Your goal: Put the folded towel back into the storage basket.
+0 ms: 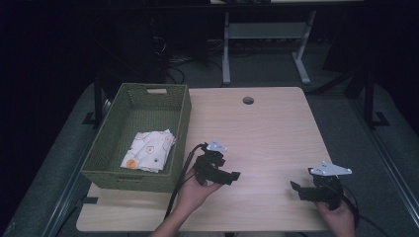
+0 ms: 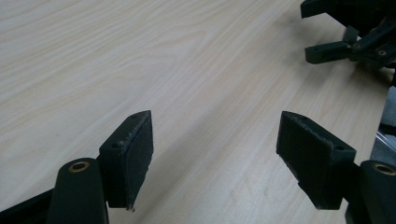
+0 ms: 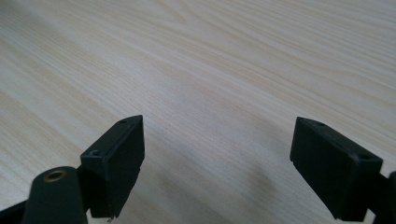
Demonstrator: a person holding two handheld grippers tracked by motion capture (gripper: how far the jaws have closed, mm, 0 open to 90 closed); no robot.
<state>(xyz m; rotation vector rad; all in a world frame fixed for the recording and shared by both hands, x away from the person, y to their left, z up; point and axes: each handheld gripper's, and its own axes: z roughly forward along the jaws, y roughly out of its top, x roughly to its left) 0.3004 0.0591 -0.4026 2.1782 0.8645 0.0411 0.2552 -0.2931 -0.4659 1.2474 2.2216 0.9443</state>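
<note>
Surface: pale wood-grain top (image 1: 267, 128) with a small round hole (image 1: 248, 100) near the far edge.
Room: pretty dark, grey floor, a white desk frame (image 1: 267, 34) behind.
Basket: green woven one (image 1: 116, 170) at the left edge, folded patterned cloth (image 1: 148, 150) lying inside.
Left tool (image 1: 236, 176): jaws wide apart, nothing in them, just above bare wood.
Right tool (image 1: 295, 187): same deal, wide apart and empty.

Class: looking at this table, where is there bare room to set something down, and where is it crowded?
Free: the bare table between the green basket, the round hole and the right edge, and between the left gripper and right gripper. Crowded: the basket, holding a folded cloth.
</note>
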